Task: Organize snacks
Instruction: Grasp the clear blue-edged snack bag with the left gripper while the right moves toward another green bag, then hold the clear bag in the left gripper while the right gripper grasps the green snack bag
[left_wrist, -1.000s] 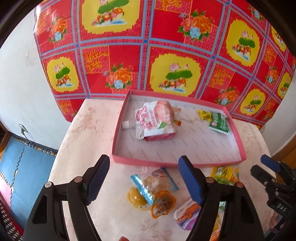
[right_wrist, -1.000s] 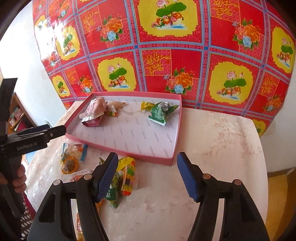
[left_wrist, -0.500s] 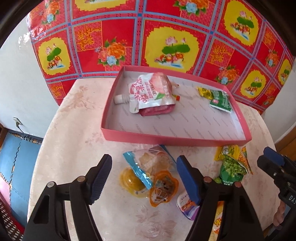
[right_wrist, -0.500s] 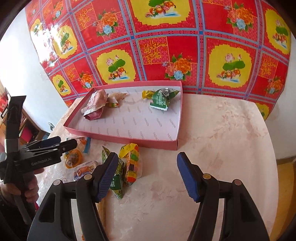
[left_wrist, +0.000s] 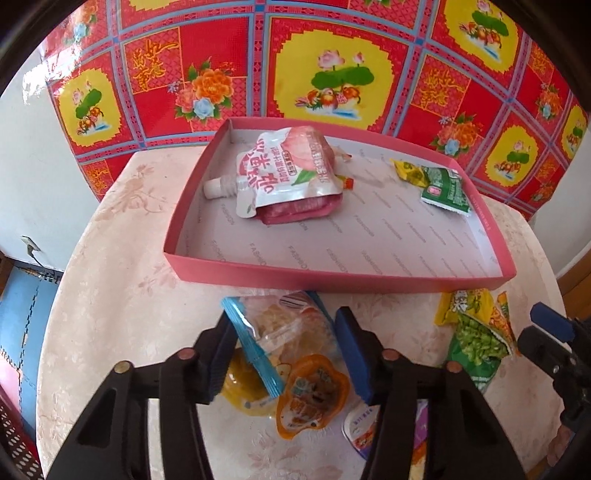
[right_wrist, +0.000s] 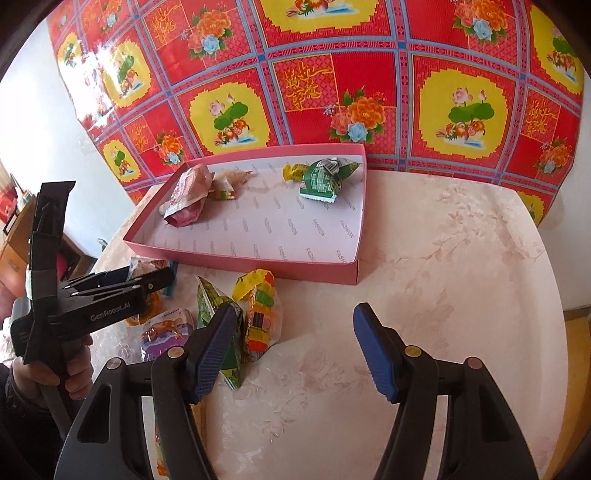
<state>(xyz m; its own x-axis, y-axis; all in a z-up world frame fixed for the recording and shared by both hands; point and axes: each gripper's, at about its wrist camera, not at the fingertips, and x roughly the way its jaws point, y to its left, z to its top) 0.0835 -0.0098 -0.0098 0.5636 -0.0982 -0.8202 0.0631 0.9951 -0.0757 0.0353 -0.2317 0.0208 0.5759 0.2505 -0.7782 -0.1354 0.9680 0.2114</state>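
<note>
A clear snack packet with blue edges (left_wrist: 280, 325) lies on the table just in front of the pink tray (left_wrist: 332, 275). My left gripper (left_wrist: 288, 350) straddles it and its jaws are closing; the left pad is at the packet's blue edge, the right pad a little off it. An orange jelly cup (left_wrist: 310, 395) and a yellow one (left_wrist: 243, 391) lie under the packet's near end. My right gripper (right_wrist: 295, 347) hangs open over bare table, with a green pea packet (right_wrist: 207, 299) and a colourful candy packet (right_wrist: 258, 310) beside its left finger.
In the tray lie a pink-and-white spout pouch (left_wrist: 288, 166) and a green sachet (left_wrist: 443, 184). A purple-lidded cup (right_wrist: 162, 336) sits near the jelly cups. The round table (right_wrist: 443, 258) backs onto a red flowered cloth. A hand (right_wrist: 74, 376) holds the left gripper.
My left gripper has sunk toward the table and its jaws have narrowed around the blue-edged packet. The right gripper has hardly moved and is as wide as before.
</note>
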